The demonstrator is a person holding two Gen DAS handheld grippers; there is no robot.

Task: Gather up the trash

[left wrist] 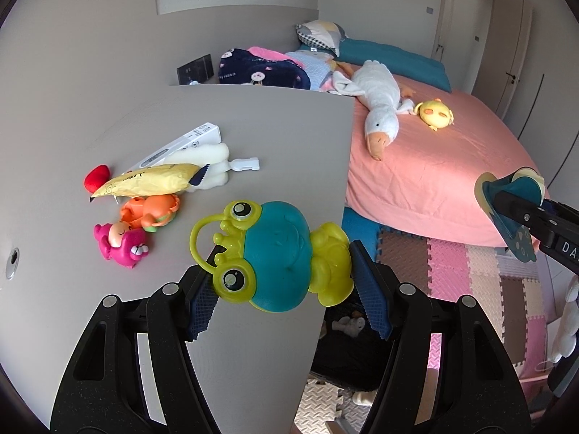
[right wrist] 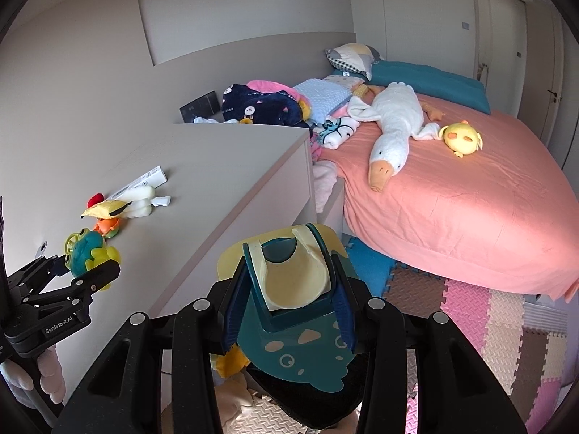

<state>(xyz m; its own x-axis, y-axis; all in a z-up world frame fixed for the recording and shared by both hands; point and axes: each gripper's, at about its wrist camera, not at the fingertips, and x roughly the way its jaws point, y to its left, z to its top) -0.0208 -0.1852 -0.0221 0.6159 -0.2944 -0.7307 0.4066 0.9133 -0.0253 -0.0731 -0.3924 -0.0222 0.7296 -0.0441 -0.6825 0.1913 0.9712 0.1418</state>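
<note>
My left gripper (left wrist: 286,285) is shut on a green and teal frog toy (left wrist: 278,253) and holds it over the front right corner of the grey dresser top (left wrist: 253,126); it also shows in the right wrist view (right wrist: 87,249). My right gripper (right wrist: 289,300) is shut on a teal and cream baby bib (right wrist: 289,289), held above the floor beside the dresser; the bib also shows in the left wrist view (left wrist: 514,209). On the dresser lie a yellow wrapper (left wrist: 148,181), a white box (left wrist: 181,144), a white foam piece (left wrist: 213,162) and a white clip (left wrist: 246,164).
A pink toy (left wrist: 121,244), an orange toy (left wrist: 152,209) and a red item (left wrist: 97,177) lie on the dresser. The pink bed (right wrist: 452,209) holds a goose plush (right wrist: 391,130) and a yellow chick plush (right wrist: 463,137). Foam mats (right wrist: 488,311) cover the floor. A dark container (left wrist: 347,358) sits below the dresser.
</note>
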